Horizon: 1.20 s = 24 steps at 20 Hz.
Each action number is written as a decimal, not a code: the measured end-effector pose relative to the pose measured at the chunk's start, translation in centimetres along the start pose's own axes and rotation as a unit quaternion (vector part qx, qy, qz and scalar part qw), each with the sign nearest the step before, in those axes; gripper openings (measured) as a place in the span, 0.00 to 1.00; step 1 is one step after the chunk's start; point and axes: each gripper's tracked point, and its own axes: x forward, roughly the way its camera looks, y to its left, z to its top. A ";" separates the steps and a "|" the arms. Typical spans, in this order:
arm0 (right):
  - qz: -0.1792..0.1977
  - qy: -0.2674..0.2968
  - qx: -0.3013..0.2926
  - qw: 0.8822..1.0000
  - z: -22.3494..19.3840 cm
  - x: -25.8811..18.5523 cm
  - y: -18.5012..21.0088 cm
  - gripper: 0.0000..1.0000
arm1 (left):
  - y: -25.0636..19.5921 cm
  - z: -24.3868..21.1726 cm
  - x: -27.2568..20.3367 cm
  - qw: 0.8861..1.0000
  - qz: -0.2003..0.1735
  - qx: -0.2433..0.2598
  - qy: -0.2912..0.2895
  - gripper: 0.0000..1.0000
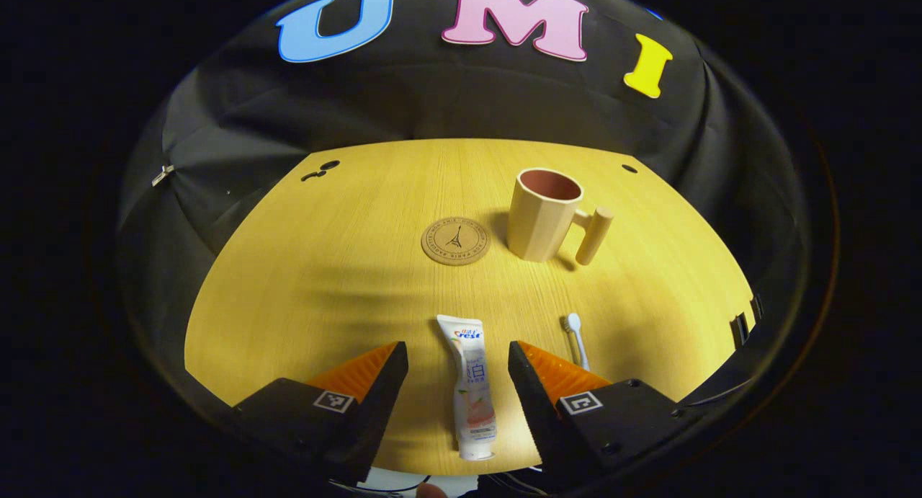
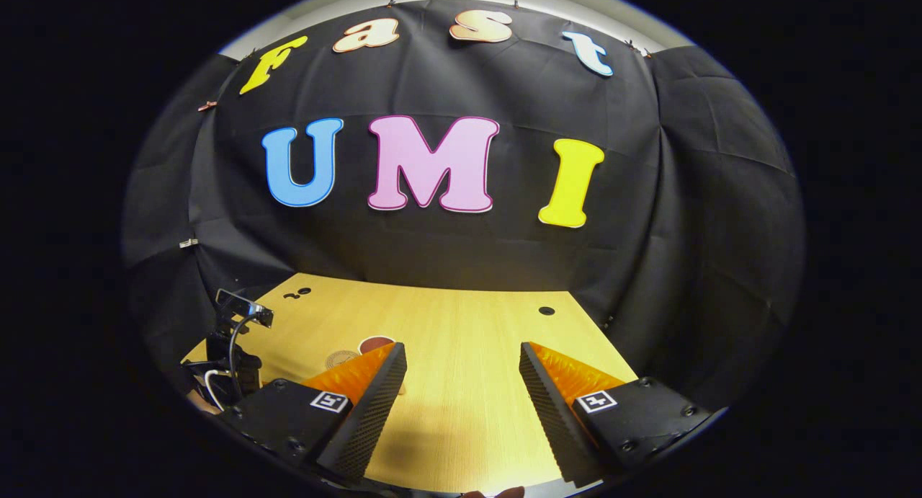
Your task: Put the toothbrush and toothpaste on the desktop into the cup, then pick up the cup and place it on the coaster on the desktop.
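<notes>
The white toothpaste tube [image 1: 472, 390] lies flat on the wooden desktop [image 1: 324, 282], cap toward me. My left gripper [image 1: 457, 348] is open, a finger on either side of the tube with gaps to both. The toothbrush [image 1: 574, 334] lies just right of the right finger, which hides its handle. Farther back the beige cup [image 1: 540, 220] stands upright, its handle to the right. The round cork coaster [image 1: 455, 241] lies left of it. My right gripper [image 2: 462, 348] is open over bare desktop, nothing between its fingers. Past its left finger peek the cup's rim [image 2: 376, 341] and the coaster [image 2: 340, 357].
Small dark holes mark the desktop's far corners [image 1: 320, 170] [image 1: 629, 169]. The black cloth wall closes in the back and sides. The other gripper's body with cables [image 2: 234, 339] shows at the left of the right gripper view. The desktop's right edge [image 1: 745, 318] is close to the toothbrush.
</notes>
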 end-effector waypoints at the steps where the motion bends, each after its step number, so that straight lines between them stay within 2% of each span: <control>1: -0.004 0.002 0.001 1.000 -0.2 -0.2 -0.3 0.97 | -0.1 -0.3 0.4 1.000 0.001 0.006 0.004 0.88; 5: -0.012 0.011 0.007 1.000 -0.8 -0.6 -0.9 0.97 | -0.4 -1.9 1.7 0.999 0.007 0.022 0.028 0.84; 13: -0.016 0.026 0.013 0.999 -1.8 -1.4 -1.6 0.98 | -0.3 -3.7 3.8 0.998 0.018 0.010 0.061 0.76; 19: -0.008 0.052 0.019 0.998 -3.4 -1.2 -1.1 0.98 | -0.9 -3.5 4.5 0.998 0.008 0.003 0.062 0.71; 21: -0.007 0.064 0.021 0.998 -4.2 -1.3 -0.9 0.98 | -0.7 -3.3 4.7 0.998 0.012 0.000 0.062 0.54; 22: -0.007 0.069 0.022 0.997 -4.5 -1.3 -0.8 0.98 | -0.7 -3.3 4.9 0.998 0.015 -0.003 0.062 0.49; 23: -0.007 0.073 0.022 0.997 -4.7 -1.2 -0.7 0.98 | -0.7 -3.2 5.0 0.998 0.013 -0.006 0.065 0.48; 24: -0.007 0.075 0.022 0.997 -4.8 -1.2 -0.7 0.98 | -0.5 -3.3 5.0 0.998 0.011 -0.006 0.068 0.40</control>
